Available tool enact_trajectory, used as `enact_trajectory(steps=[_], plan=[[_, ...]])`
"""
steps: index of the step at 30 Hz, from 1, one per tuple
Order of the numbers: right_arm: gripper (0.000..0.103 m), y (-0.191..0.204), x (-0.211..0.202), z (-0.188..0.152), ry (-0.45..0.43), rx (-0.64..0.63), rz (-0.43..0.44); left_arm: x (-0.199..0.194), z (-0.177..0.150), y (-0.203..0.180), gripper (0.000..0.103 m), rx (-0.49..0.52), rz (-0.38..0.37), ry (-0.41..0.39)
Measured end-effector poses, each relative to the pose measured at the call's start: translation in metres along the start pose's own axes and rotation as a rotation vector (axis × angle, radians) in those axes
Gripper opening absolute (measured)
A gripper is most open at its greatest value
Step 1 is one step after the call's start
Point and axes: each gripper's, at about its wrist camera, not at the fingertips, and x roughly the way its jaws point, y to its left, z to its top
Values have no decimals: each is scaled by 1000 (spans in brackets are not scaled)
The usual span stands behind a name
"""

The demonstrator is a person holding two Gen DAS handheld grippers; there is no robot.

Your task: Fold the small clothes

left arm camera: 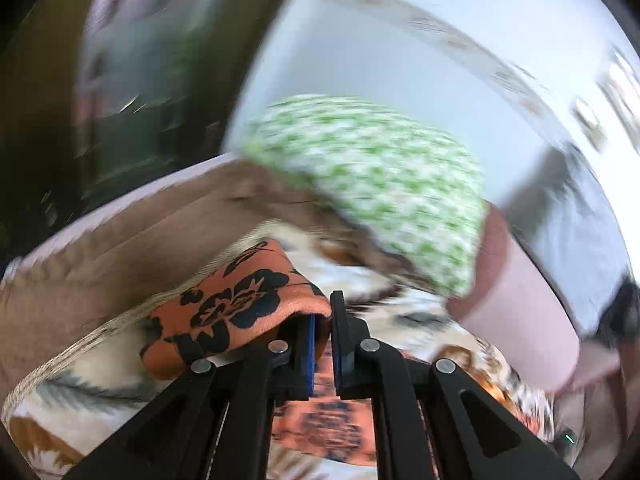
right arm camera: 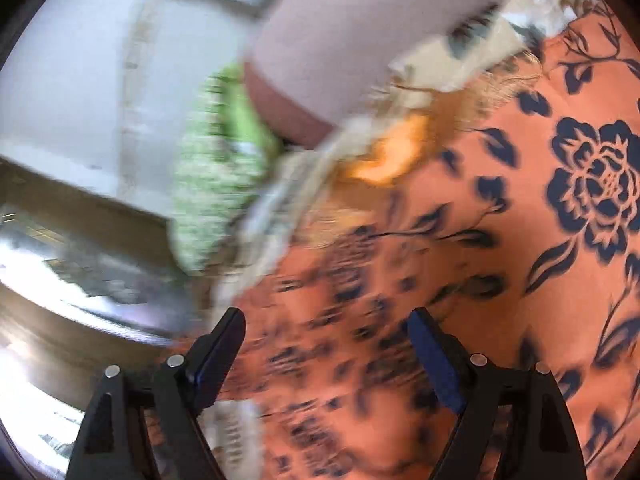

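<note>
An orange cloth with dark blue flowers (left arm camera: 236,308) hangs folded over my left gripper (left arm camera: 325,320), which is shut on its edge and holds it above a leaf-patterned blanket (left arm camera: 80,384). More of the same cloth (left arm camera: 324,424) lies under the jaws. In the right wrist view the orange flowered cloth (right arm camera: 500,240) lies spread out and fills the right side. My right gripper (right arm camera: 326,332) hovers over its blurred near part, jaws wide open with nothing between them.
A green-and-white patterned cloth (left arm camera: 380,184) lies on the blanket beyond the orange one; the same cloth (right arm camera: 216,184) shows at left in the right wrist view. A pale pink cushion (right arm camera: 344,40) sits behind it. A white wall (left arm camera: 400,60) and dark wooden furniture (left arm camera: 40,120) lie beyond.
</note>
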Motion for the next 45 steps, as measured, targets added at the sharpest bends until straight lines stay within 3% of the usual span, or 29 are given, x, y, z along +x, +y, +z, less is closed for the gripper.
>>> enact_trajectory(steps=[2,8,13,20,24,26,28,30,33,35,40,42,45], plan=[[86,-7,-3,0,-16,0,59,1,0,-38,6,72,-48,-4],[86,-16,-42,-8,-39,-26,101,-4,-38,-179,6,292,-250,14],[86,-45,-98,-23,-89,-29,117,9,-106,-281,6,414,-374,65],[86,-99,-159,-33,-150,10,77,53,-215,-355,6,467,-445,252],[86,-127,-182,-33,-183,40,55,89,-266,-367,6,481,-468,400],[86,-136,-187,-33,-187,62,48,105,-282,-364,18,476,-428,467],[86,-141,-187,-33,-190,69,41,115,-288,-355,55,428,-403,517],[86,-139,-186,-31,-194,61,29,113,-279,-342,66,329,-435,516],[87,-128,-182,-30,-201,39,8,102,-266,-339,78,288,-521,556],[87,-123,-181,-30,-207,32,-4,93,-251,-333,78,248,-591,599],[87,-69,-175,-39,-232,-175,-164,61,-195,-289,82,127,-645,502],[87,-30,-169,-49,-243,-333,-272,52,-179,-265,82,126,-604,453],[87,24,-148,-62,-246,-547,-394,48,-169,-218,82,133,-480,395]])
